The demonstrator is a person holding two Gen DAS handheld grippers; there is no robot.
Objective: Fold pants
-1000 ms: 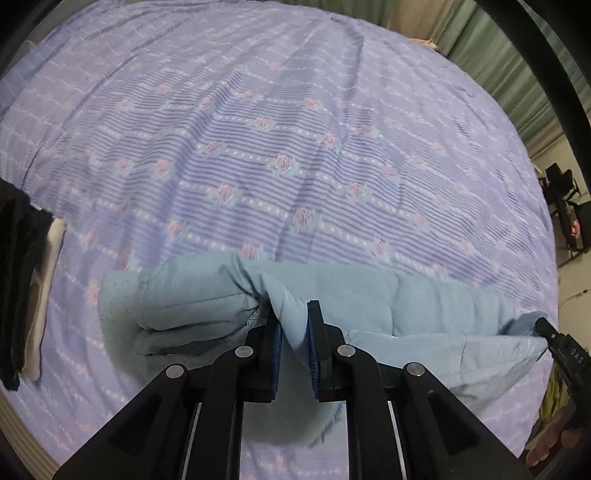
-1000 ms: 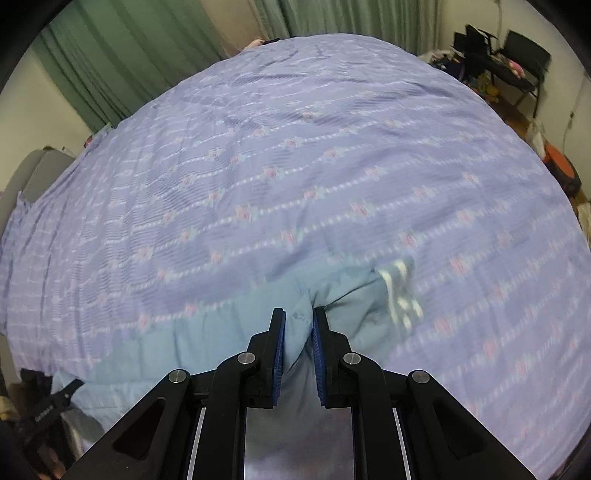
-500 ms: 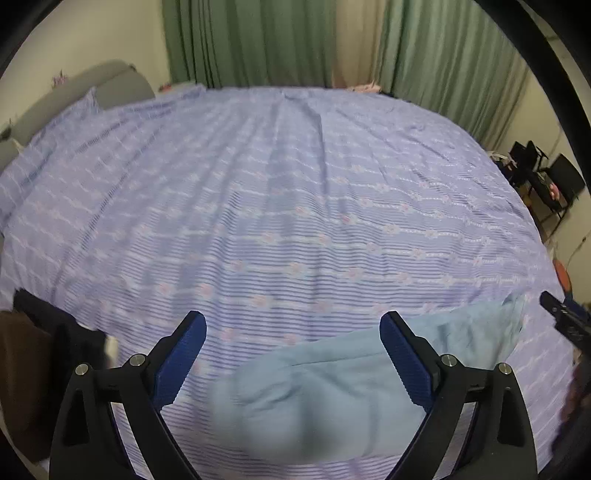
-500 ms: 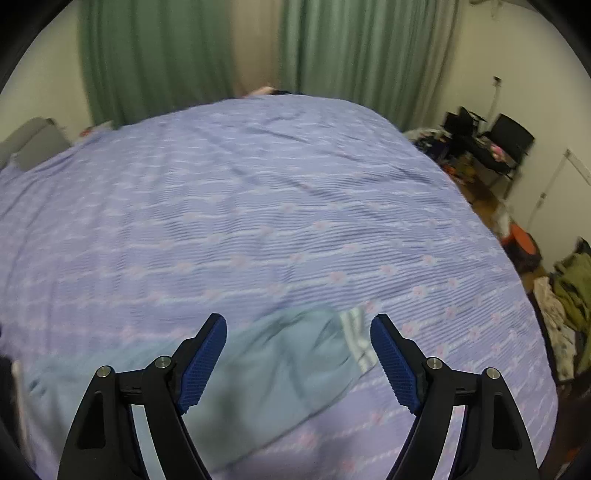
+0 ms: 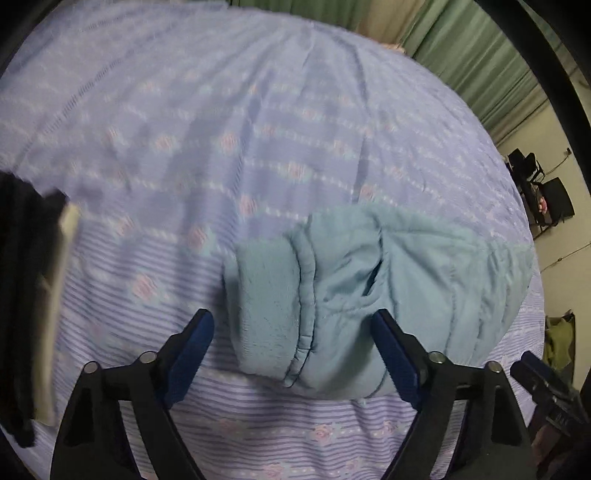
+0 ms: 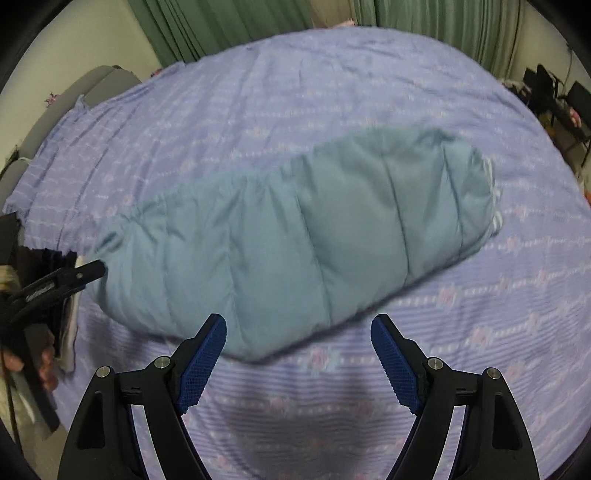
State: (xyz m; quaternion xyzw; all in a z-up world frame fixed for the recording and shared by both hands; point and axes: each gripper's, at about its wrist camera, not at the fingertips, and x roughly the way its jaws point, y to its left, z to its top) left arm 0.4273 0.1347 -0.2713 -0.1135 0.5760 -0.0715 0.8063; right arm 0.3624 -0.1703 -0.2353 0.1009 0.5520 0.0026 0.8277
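Observation:
The light blue quilted pants lie folded in a long bundle on the purple flowered bedspread. In the left wrist view the pants show their fleecy waistband end, just ahead of my left gripper, which is open and empty with its jaws to either side of that end. My right gripper is open and empty, just short of the near edge of the pants. The left gripper's tip shows at the left in the right wrist view.
A stack of dark and cream folded clothes lies at the left edge of the bed. Green curtains hang behind the bed. Chairs and clutter stand on the floor to the right. The right gripper's tip shows low right.
Both grippers were shut on the pants a second ago, then opened and let go. The pants now lie on the bed, and both grippers have come in close to them again.

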